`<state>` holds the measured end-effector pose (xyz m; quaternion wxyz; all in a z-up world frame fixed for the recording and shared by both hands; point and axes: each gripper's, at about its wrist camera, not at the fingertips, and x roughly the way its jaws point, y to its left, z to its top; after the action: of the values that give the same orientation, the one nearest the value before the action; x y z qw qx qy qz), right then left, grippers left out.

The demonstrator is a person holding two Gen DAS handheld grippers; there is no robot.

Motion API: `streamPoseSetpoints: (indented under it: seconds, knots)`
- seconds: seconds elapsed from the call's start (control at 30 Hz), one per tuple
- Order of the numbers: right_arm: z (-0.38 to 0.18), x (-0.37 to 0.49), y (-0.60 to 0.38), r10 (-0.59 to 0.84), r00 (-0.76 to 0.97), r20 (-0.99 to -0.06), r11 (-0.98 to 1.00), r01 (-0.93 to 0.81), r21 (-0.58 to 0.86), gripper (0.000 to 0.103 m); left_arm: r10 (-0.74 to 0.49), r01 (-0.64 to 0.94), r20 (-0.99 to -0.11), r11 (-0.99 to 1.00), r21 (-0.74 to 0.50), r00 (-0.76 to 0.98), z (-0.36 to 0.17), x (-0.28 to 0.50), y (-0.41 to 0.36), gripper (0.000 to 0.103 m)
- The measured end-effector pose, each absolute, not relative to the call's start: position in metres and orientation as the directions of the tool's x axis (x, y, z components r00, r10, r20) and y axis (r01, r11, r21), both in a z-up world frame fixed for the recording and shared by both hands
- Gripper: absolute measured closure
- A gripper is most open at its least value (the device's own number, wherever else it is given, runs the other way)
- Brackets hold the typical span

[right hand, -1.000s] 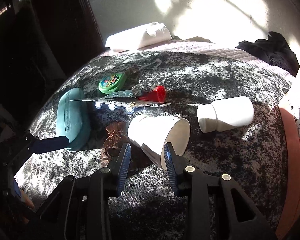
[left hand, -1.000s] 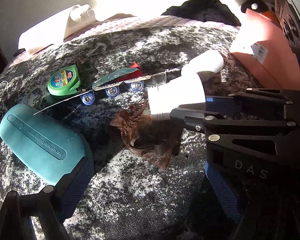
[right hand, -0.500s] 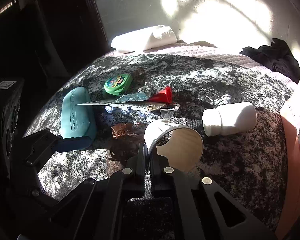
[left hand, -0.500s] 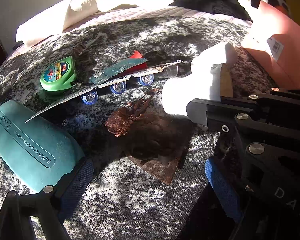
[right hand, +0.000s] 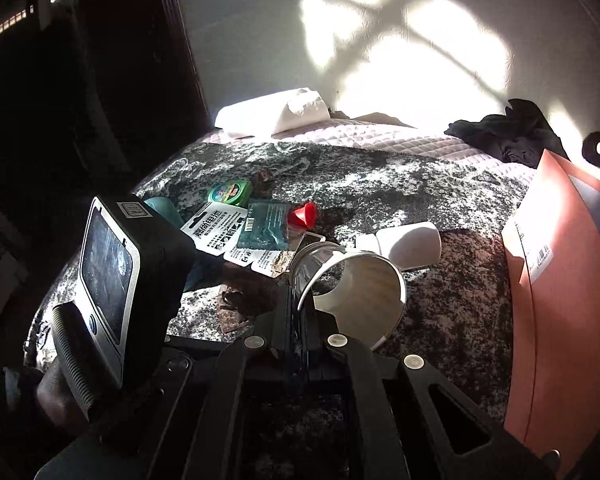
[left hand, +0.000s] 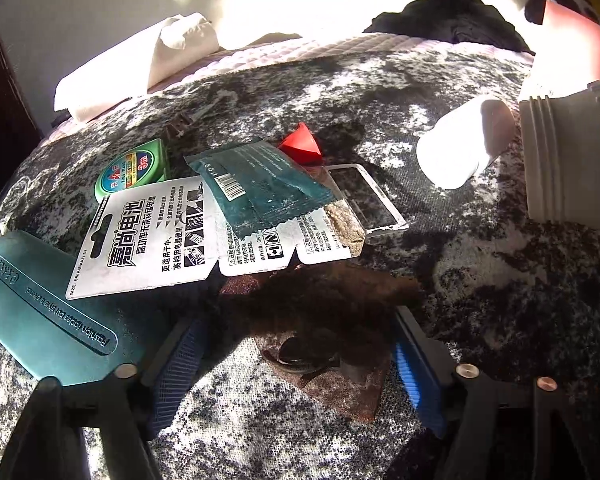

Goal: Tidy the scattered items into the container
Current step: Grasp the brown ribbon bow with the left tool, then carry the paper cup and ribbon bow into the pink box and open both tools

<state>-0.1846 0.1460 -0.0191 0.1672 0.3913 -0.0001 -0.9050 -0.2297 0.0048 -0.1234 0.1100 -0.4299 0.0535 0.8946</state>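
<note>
My right gripper [right hand: 298,312] is shut on the rim of a white cup-shaped container [right hand: 356,292], held tilted above the mottled blanket; the same container [left hand: 572,160] fills the right edge of the left wrist view. My left gripper [left hand: 296,344] is open, straddling a brown mesh pouch [left hand: 332,344] just below it. Scattered beyond are a battery card [left hand: 160,236], a teal sachet [left hand: 260,188], a green tape measure [left hand: 132,168], a red cone [left hand: 300,144], a teal case [left hand: 40,308] and a white bottle [left hand: 460,148] lying on its side.
An orange cardboard box [right hand: 560,280] stands at the right. A white rolled cloth [right hand: 272,114] and dark clothing [right hand: 508,132] lie at the bed's far side near the wall. The left gripper's camera body [right hand: 128,280] blocks the right wrist view's lower left.
The right gripper closed on the white container's rim and lifted it off the blanket. The left gripper moved up and over, so it now looks down on the pouch and card.
</note>
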Motion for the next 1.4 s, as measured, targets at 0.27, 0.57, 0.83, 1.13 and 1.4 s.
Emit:
streamPoseSetpoints:
  seconds: [0.27,0.57,0.83,1.13,1.4]
  knots:
    - [-0.008,-0.159,0.162,-0.293,-0.656,-0.695,-0.95,0.279,0.137,0.101,0.185,-0.259,-0.725,-0.966,-0.009,-0.664,-0.088,-0.196,0.001,0.087]
    - [0.009,-0.127,0.164,-0.302,-0.677,-0.672,-0.944,0.309,0.112,0.101,0.237,-0.29,-0.645,-0.957,-0.025,-0.727,-0.036,-0.147,-0.001,0.087]
    - [0.035,-0.092,0.17,-0.325,-0.709,-0.626,-0.936,0.338,0.102,0.101,0.244,-0.296,-0.595,-0.955,-0.01,-0.766,0.004,-0.106,0.006,0.087]
    - [0.072,-0.049,0.199,-0.305,-0.772,-0.557,-0.946,0.314,0.082,0.101,0.226,-0.284,-0.571,-0.959,0.013,-0.789,0.034,-0.087,0.033,0.087]
    - [0.098,-0.023,0.267,-0.213,-0.842,-0.496,-0.977,0.19,0.097,0.101,0.289,-0.357,-0.526,-0.934,0.03,-0.8,0.075,-0.081,0.096,0.087]
